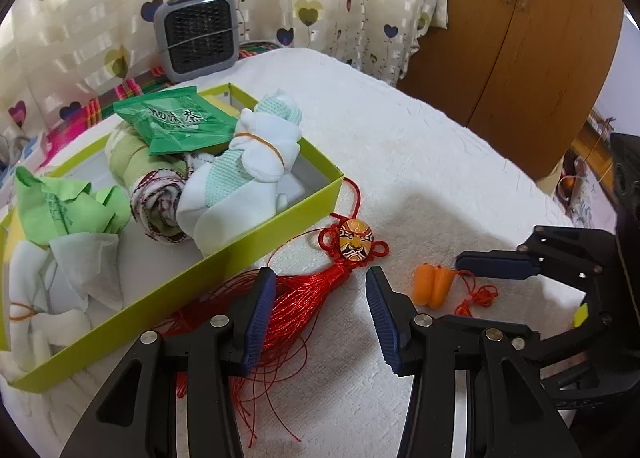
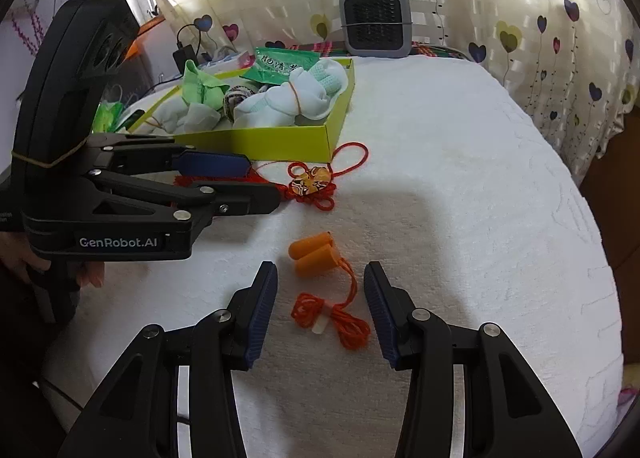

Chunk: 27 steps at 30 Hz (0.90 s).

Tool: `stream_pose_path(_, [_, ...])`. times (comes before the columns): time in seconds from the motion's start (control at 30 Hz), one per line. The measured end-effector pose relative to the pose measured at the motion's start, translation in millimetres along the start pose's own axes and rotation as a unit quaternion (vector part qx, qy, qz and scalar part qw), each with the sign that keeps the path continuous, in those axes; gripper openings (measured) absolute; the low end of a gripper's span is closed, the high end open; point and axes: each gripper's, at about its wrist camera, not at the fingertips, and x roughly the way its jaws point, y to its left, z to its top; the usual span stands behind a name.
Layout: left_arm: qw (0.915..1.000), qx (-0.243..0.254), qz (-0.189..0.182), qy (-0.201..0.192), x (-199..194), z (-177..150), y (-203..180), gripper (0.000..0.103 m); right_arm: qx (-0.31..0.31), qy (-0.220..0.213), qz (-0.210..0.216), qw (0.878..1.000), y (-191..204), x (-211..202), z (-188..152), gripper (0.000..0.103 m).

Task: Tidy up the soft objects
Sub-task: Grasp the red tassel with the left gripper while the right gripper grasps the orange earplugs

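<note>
The left gripper [image 1: 320, 290] hangs with its jaws wide apart over the red tassel [image 1: 292, 298], whose painted mask charm [image 1: 355, 244] lies just beside the green box [image 1: 240, 254] on the white towel [image 1: 420, 161]. The right gripper [image 2: 320, 286] is also spread, nothing pressed between its pads; the orange earplugs [image 2: 310, 254] lie on the towel between its fingers, cord [image 2: 332, 318] bunched below. The box holds rolled socks [image 1: 240, 185], a green packet [image 1: 180, 123] and crumpled tissue [image 1: 76, 258] (a small grey heater [image 1: 198, 33] stands behind).
</note>
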Motion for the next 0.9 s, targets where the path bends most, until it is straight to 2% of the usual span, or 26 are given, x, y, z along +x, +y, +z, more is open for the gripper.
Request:
stream_pose_path(0.1, [0.9998,0.016,0.005,0.005,4,2,-3,0.046,0.002,0.001,0.0,1.0,-1,-1,-1,0.045])
stream_pose_path(0.2, [0.9994,0.031,0.008,0.011,8,4,-7,0.046,0.007,0.002,-0.005,1.0,-3,0,0,0.04])
stream_pose_path(0.37, [0.9985,0.042,0.031,0.014,12,6,-12,0.046,0.023,0.0,-0.008,1.0,-10,0,1,0.025])
stream_pose_path(0.43, [0.9986,0.041,0.032,0.012,13,5,-12,0.046,0.025,0.0,-0.011,1.0,-10,0,1,0.021])
stream_pose_path(0.57, [0.999,0.035,0.026,0.007,12,5,-9,0.046,0.034,-0.004,-0.014,0.999,-14,-1,1,0.006])
stream_pose_path(0.6, [0.9991,0.032,0.027,0.007,12,6,-8,0.045,0.036,-0.005,-0.015,0.999,-15,-1,1,0.005])
stream_pose_path(0.67, [0.9991,0.03,0.031,0.004,11,5,-8,0.041,0.037,-0.007,-0.014,0.999,-15,-2,1,0.004])
stream_pose_path(0.73, [0.9989,0.028,0.037,0.001,11,5,-8,0.027,0.036,-0.01,-0.015,0.999,-14,-3,1,0.003])
stream_pose_path(0.83, [0.9992,0.017,0.037,-0.001,10,5,-3,0.02,0.039,-0.014,-0.017,0.999,-15,-5,1,0.003])
stream_pose_path(0.9, [0.9993,0.012,0.034,-0.002,9,5,-1,0.019,0.042,-0.016,-0.018,0.999,-17,-6,1,0.003])
